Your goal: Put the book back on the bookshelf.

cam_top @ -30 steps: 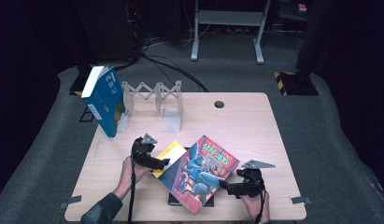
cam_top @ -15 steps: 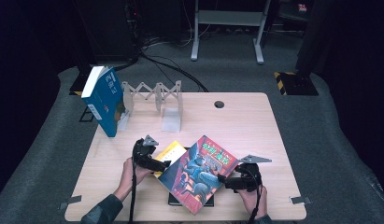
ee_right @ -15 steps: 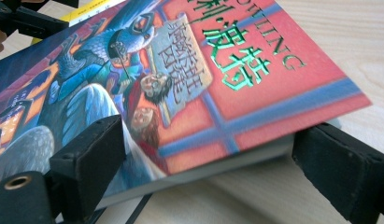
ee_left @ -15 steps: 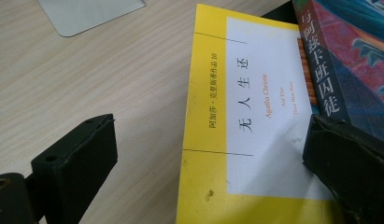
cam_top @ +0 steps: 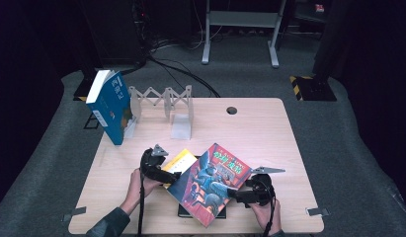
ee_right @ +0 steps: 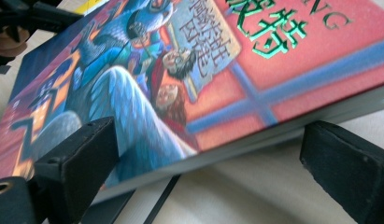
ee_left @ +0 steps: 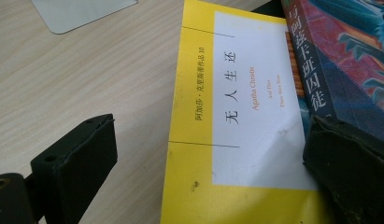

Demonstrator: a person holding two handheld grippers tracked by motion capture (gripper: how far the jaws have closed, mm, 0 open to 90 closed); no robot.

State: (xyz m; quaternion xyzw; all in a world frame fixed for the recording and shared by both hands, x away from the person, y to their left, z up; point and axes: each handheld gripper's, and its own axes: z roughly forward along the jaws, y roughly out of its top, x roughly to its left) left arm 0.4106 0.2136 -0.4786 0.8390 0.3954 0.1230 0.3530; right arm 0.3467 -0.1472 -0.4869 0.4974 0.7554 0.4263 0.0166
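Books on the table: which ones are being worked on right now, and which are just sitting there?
In hand:
red book, tilted up, at the right gripper
yellow book, at the left gripper

Lying about:
blue book, upright
folding rack
black book, under the red one

high view: fixed above the person's edge of the desk [cam_top: 269, 128], facing forward and down; far enough to take in the whole desk and the floor beyond its far edge.
left gripper view: rides on the left claw [ee_left: 208, 172], looking along its two jaws, very close and low over the yellow book [ee_left: 236, 116].
right gripper view: rides on the right claw [ee_right: 208, 172], very close, level with the red and blue book [ee_right: 189, 79] and its page edge.
shared: all three take in the red and blue book near the desk's near edge; the right gripper view also catches the left claw at its top left corner.
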